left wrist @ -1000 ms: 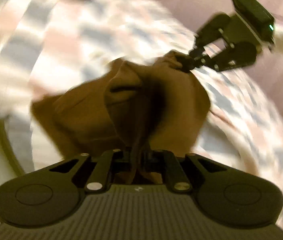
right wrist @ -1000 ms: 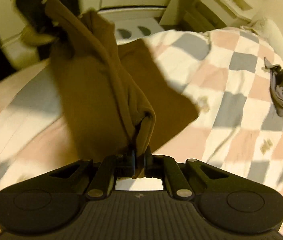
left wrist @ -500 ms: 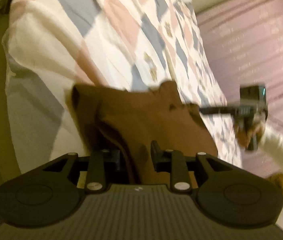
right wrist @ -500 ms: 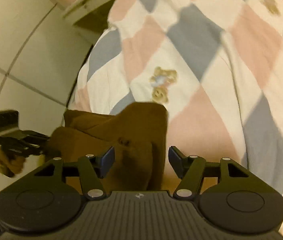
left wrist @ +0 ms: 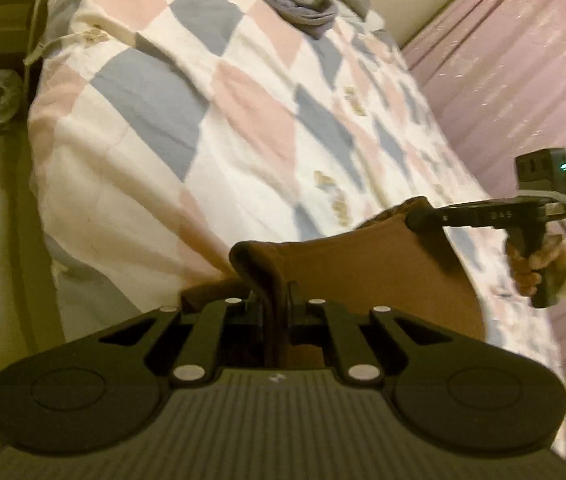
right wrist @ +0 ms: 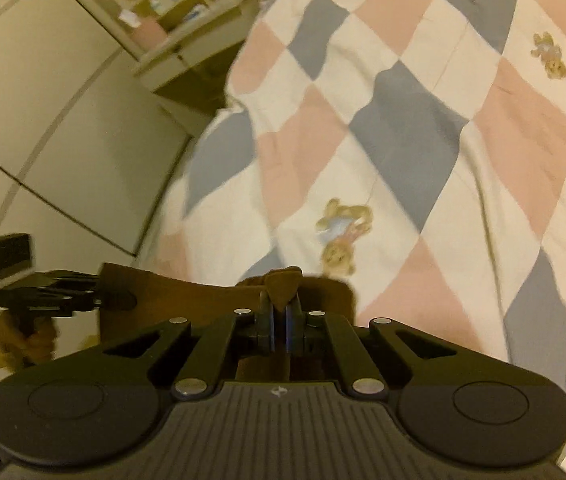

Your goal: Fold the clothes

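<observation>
On the checked quilt point(left wrist: 155, 152) of the bed, the brown garment point(left wrist: 363, 272) lay near the edge, its 2 corners clamped by the left gripper point(left wrist: 275, 312) and right gripper point(right wrist: 279, 320), both having just closed. Regripping seemed underway; next, a fold across looked needed.

Bed point(left wrist: 131, 152) spread with a quilt point(right wrist: 403, 128) of pink, grey-blue and cream diamonds, small bear prints here and there. Brown garment point(left wrist: 363, 272) lying on it right at the left claw point(left wrist: 275, 312), pinched there. Crumpled grey clothing point(left wrist: 303, 12) well beyond that claw, far up the quilt.
</observation>
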A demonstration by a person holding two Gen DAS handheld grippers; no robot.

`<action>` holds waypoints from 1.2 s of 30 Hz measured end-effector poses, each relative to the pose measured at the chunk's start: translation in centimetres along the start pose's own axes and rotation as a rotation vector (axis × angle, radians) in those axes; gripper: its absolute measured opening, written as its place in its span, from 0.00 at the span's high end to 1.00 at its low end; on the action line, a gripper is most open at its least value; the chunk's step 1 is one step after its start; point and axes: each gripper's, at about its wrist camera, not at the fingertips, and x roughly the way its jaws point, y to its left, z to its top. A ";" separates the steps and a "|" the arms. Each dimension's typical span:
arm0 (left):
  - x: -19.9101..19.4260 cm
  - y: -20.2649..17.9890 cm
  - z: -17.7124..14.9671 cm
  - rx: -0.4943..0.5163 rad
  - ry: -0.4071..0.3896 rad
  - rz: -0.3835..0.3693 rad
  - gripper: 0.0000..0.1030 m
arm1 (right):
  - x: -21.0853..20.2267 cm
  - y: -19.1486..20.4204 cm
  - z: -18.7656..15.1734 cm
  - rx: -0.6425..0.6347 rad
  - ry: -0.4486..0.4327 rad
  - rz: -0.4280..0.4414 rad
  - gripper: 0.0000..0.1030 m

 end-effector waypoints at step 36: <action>10.7 -11.3 0.4 0.359 0.129 0.092 0.97 | -5.0 -1.7 -19.9 0.596 -0.241 -0.012 0.91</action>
